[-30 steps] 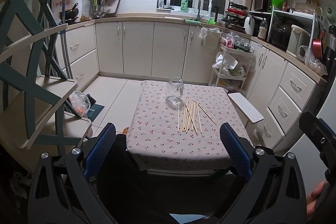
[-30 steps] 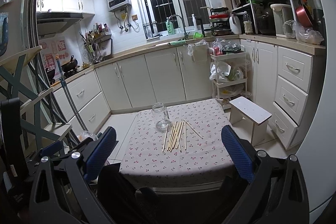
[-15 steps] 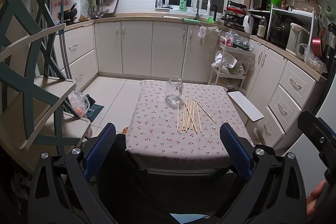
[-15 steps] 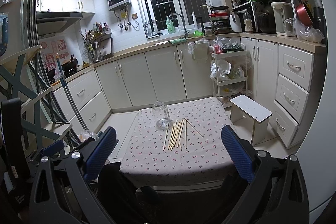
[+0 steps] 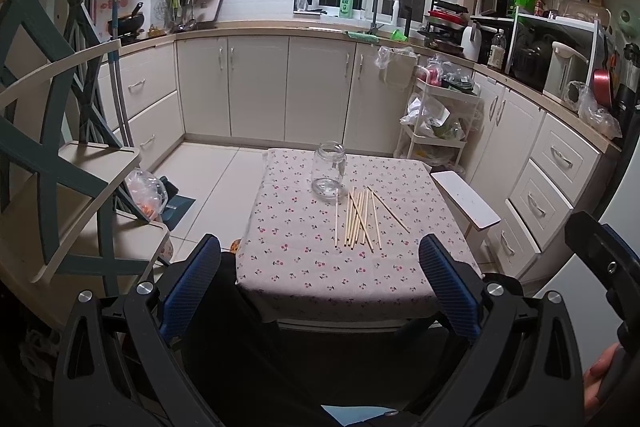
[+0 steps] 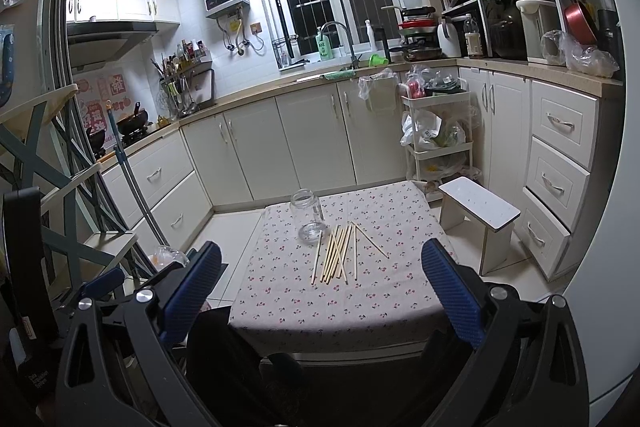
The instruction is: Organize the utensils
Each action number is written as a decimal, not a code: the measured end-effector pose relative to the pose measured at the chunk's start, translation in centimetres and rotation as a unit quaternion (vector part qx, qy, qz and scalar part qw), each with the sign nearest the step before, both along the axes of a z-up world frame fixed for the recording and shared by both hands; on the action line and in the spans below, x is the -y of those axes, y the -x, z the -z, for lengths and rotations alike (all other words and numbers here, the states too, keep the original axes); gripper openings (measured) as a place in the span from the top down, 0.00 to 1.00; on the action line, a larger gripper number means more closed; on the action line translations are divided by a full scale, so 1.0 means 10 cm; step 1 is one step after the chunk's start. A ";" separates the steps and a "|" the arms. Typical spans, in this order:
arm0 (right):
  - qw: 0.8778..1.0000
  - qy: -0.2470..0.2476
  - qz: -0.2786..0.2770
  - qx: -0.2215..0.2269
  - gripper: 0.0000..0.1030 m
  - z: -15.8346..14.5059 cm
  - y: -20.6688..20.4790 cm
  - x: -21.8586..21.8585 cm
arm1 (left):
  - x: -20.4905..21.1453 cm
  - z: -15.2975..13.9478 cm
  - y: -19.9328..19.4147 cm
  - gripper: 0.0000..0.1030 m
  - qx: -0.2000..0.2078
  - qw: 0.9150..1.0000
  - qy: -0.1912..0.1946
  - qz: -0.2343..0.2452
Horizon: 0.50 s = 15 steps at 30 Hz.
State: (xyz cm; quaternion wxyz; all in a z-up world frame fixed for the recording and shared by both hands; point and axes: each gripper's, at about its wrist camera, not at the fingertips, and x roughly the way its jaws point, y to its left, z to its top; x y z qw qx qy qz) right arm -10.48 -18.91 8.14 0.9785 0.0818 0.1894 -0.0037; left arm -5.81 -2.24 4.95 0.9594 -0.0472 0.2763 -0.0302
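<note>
Several wooden chopsticks [image 5: 359, 219] lie loose on a small table with a cherry-print cloth [image 5: 296, 255]. An empty clear glass jar [image 5: 328, 173] stands upright just beyond them, to their left. The chopsticks [image 6: 340, 257] and the jar [image 6: 307, 219] also show in the right wrist view. My left gripper [image 5: 320, 287] is open and empty, held back from the table's near edge. My right gripper [image 6: 320, 291] is open and empty too, at about the same distance. Part of the right gripper shows at the right edge of the left wrist view.
A white step stool [image 5: 466, 205] stands right of the table. A white trolley with bags [image 5: 438, 123] is behind it. Cabinets run along the back and right walls. A green and cream shelf frame [image 5: 60, 163] stands at the left, with a plastic bag [image 5: 144, 193] on the floor.
Both grippers have shifted slightly toward the table, so the table sits a little nearer in both views. The jar and chopsticks have not moved. Both grippers stay open.
</note>
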 end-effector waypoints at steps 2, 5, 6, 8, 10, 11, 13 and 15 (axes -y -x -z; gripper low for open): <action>1.000 0.000 0.000 0.000 0.07 0.00 0.00 0.00 | 0.00 0.00 0.00 0.07 -0.001 1.000 0.000 0.001; 1.000 -0.001 0.000 -0.001 0.07 0.00 0.00 0.00 | 0.00 0.01 -0.02 0.07 -0.002 1.000 0.000 0.001; 1.000 0.000 -0.001 -0.002 0.07 0.02 0.01 0.00 | 0.00 0.02 -0.03 0.07 -0.003 1.000 0.001 0.001; 1.000 0.000 0.000 -0.005 0.07 0.04 0.00 -0.02 | 0.01 0.03 -0.05 0.07 -0.007 1.000 0.001 0.001; 1.000 0.000 -0.001 -0.011 0.07 0.08 -0.02 -0.04 | 0.01 0.06 -0.09 0.07 -0.011 1.000 0.001 0.001; 1.000 0.000 -0.001 -0.013 0.07 0.10 -0.03 -0.06 | 0.01 0.08 -0.12 0.07 -0.014 1.000 0.001 0.002; 1.000 0.000 -0.003 -0.017 0.07 0.12 -0.09 -0.07 | 0.00 0.11 -0.20 0.07 -0.019 1.000 0.003 0.002; 1.000 0.002 -0.007 -0.017 0.07 0.12 -0.17 -0.07 | -0.02 0.17 -0.32 0.07 -0.027 1.000 0.006 0.008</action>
